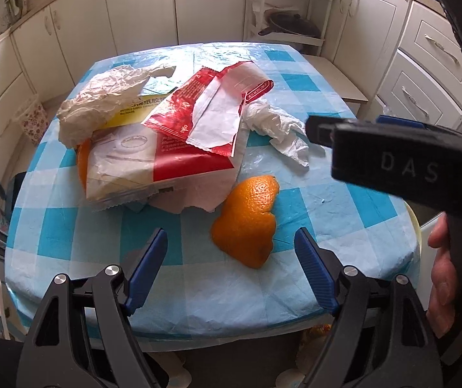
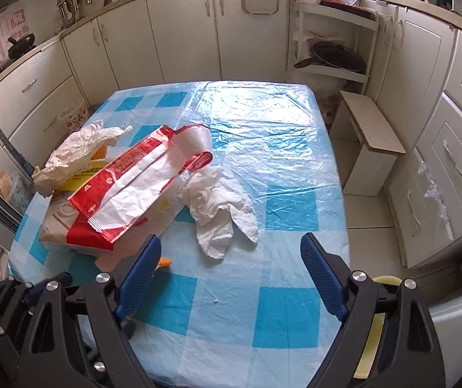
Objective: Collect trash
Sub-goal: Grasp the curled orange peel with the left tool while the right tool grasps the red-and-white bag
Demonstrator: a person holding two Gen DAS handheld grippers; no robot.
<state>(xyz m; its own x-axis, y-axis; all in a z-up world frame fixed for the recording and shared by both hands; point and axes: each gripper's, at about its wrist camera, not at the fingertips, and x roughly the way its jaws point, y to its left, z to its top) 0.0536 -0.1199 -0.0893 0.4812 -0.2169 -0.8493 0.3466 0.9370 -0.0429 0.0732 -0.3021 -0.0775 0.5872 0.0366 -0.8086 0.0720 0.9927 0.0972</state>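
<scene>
Nearest the left wrist camera, the left gripper stands with its blue jaws wide apart and nothing between them. It hangs over the near edge of the table, tilted down, which I judge to be a reach toward the closest piece of trash.

That piece is the orange peel: a curled, bright, pebbled rind, lying skin-up on the checked cloth just beyond the left gripper and a little toward its right jaw. From the right wrist camera only a sliver of it shows past the left-hand blue pad.

The right gripper is likewise spread wide and empty, pointed down at bare cloth. From the left camera its black body sits right of the peel, a hand wrapped round its handle.

Beyond the peel and to its left lies the heap of wrappers, probably dropped together, since they overlap: a red and white packet underneath and a torn red wrapper across it. Right of the heap, farther than the peel, is a crumpled white tissue. Farthest back, left of the heap, a crinkled pale plastic bag drapes over a yellow label.
</scene>
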